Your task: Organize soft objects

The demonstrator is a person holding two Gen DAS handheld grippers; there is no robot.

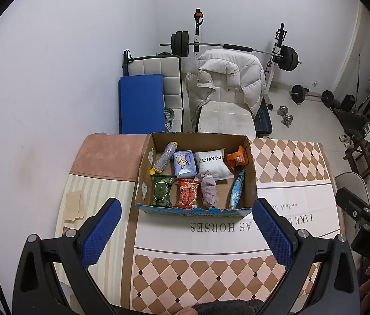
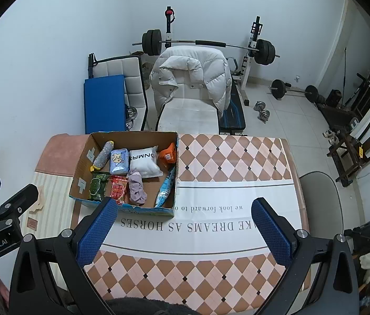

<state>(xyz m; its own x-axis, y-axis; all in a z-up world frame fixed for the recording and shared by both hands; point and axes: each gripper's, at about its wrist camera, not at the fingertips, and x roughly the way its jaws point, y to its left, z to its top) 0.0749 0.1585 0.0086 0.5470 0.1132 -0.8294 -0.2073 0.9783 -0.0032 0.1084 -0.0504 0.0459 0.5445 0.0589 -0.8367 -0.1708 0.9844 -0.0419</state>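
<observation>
An open cardboard box [image 1: 252,173] stands on the table, also in the right wrist view [image 2: 80,173]. It holds several soft items: a white pillow pack [image 1: 212,164], a blue tissue pack [image 1: 184,164], a green pack [image 1: 162,191], a red pack [image 1: 188,193], a lilac cloth [image 1: 209,190], an orange pouch [image 1: 237,158], a glittery tube [image 1: 164,158] and a light-blue sachet [image 1: 237,189]. My left gripper [image 1: 186,227] is open and empty, just in front of the box. My right gripper [image 2: 185,225] is open and empty, to the right of the box front.
The table wears a checked cloth [image 2: 237,157] with printed text. A grey chair [image 2: 318,191] stands at the table's right. Behind the table are a seat with a white puffer jacket [image 2: 193,78], a blue mat [image 2: 103,102] and a barbell rack [image 2: 206,44].
</observation>
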